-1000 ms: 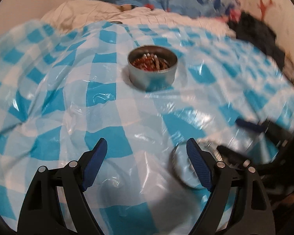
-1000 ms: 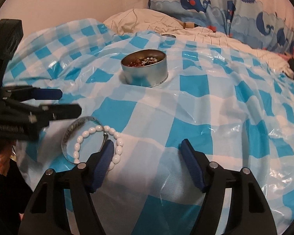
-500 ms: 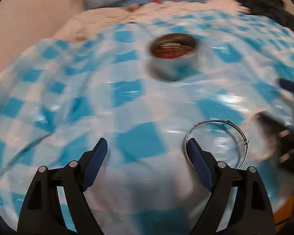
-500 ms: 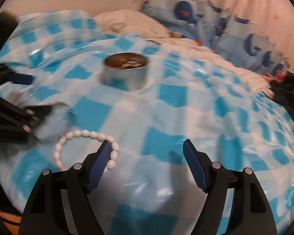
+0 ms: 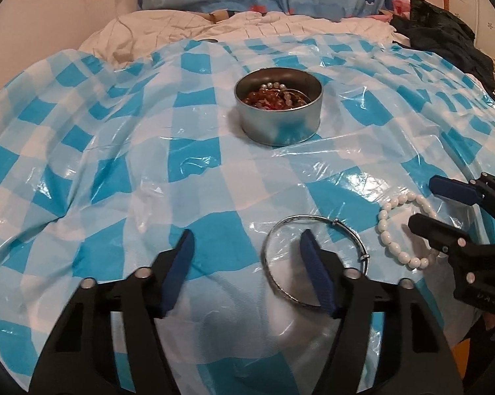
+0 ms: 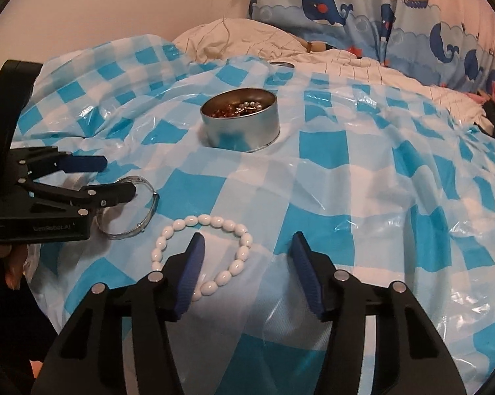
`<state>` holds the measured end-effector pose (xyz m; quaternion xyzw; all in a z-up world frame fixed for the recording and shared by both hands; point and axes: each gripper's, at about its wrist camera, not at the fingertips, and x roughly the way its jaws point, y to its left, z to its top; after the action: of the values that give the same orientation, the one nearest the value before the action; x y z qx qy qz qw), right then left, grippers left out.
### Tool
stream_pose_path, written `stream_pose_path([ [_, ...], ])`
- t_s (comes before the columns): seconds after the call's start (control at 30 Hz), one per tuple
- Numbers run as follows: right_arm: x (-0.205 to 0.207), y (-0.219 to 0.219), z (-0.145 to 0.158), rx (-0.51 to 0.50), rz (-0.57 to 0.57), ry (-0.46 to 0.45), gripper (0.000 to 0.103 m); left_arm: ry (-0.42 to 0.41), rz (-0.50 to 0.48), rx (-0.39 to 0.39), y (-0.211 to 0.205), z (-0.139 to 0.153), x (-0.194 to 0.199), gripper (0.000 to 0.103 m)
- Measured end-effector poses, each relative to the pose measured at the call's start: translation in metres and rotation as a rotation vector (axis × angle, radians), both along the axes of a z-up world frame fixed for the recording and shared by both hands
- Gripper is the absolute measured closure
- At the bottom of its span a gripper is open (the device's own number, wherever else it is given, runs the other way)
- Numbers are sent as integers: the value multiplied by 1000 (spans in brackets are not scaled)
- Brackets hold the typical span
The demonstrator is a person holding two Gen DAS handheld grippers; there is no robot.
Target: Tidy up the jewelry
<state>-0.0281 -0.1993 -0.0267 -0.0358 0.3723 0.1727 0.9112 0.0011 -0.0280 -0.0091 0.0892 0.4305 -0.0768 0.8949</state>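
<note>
A round silver tin (image 5: 279, 108) holding red and pearl beads sits mid-cloth; it also shows in the right wrist view (image 6: 240, 119). A silver bangle (image 5: 313, 260) lies on the cloth, with my left gripper's right finger inside its ring. My left gripper (image 5: 247, 247) is open and empty. A white bead bracelet (image 6: 201, 253) lies beside the bangle (image 6: 128, 210); my right gripper's left finger sits inside its loop. My right gripper (image 6: 247, 250) is open and empty. The bracelet also shows in the left wrist view (image 5: 400, 227).
A blue and white checked plastic cloth (image 5: 115, 131) covers the bed. A white quilt (image 6: 247, 39) and whale-print pillows (image 6: 329, 3) lie behind. Dark clothing (image 5: 445, 33) is piled at the far right. The cloth's front edge drops off below the grippers.
Both grippers have swung and settled: the left gripper's right finger now sits inside the bangle and the right gripper's left finger inside the bead bracelet. Both stay open.
</note>
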Motion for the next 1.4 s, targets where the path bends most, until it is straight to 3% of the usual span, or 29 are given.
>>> stream_pose_path([
  [0.23, -3, 11, -3, -52, 45, -12, 76, 35, -11, -21, -1, -4, 1, 94],
  [0.3, -5, 10, -2, -59, 45, -21, 90, 37, -3, -42, 1, -3, 1, 99],
  [0.43, -5, 3, 3, -16, 24, -39, 95, 28, 26, -177, 18, 8, 2, 100],
  [0.53, -4, -4, 9, 32, 8, -51, 95, 11, 44, -231, 27, 14, 2, 100],
  [0.93, 1, -15, 21, 170, 6, -31, 95, 30, 40, -212, 18, 8, 8, 100],
  [1.13, 9, -24, 46, 261, 15, -68, 95, -3, 26, -255, 13, 19, 16, 100],
  [1.4, 41, -26, 69, 299, 31, -102, 95, -56, 35, -318, 8, 36, 54, 100],
])
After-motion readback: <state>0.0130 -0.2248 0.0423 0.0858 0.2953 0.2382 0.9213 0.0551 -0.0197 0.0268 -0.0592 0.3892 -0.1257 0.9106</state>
